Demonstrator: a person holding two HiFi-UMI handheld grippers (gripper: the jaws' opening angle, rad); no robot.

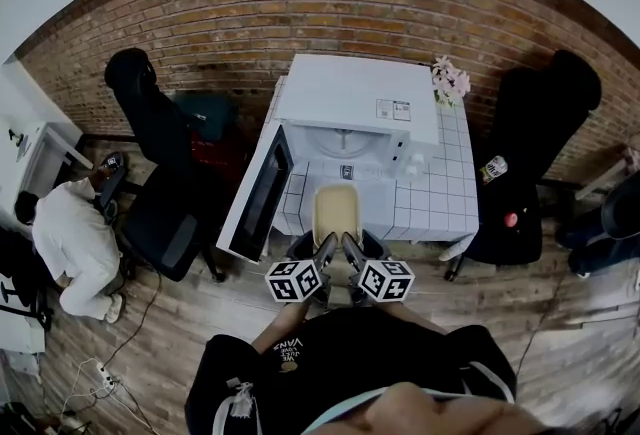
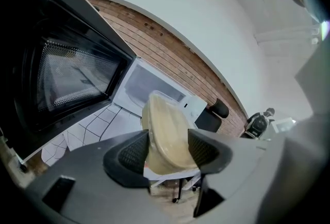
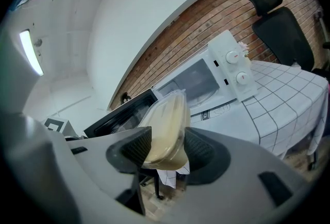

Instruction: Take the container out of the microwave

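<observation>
In the head view, a white microwave (image 1: 350, 103) is standing on a white tiled table (image 1: 445, 198) with its door (image 1: 258, 195) hanging open to the left; the left gripper (image 1: 326, 245) and right gripper (image 1: 348, 243) are together holding a lidded plastic container (image 1: 337, 211) of pale yellow food, outside the oven, just in front of the open cavity and over the table's front part. In the left gripper view, the jaws are standing fairly wide, both ribbed pads (image 2: 135, 153) pressing on one end of the container, the open oven showing behind it; in the right gripper view, the jaws are likewise standing wide and clamping the container's other end between their pads (image 3: 200, 149), the microwave's two dials (image 3: 238, 66) showing beyond.
</observation>
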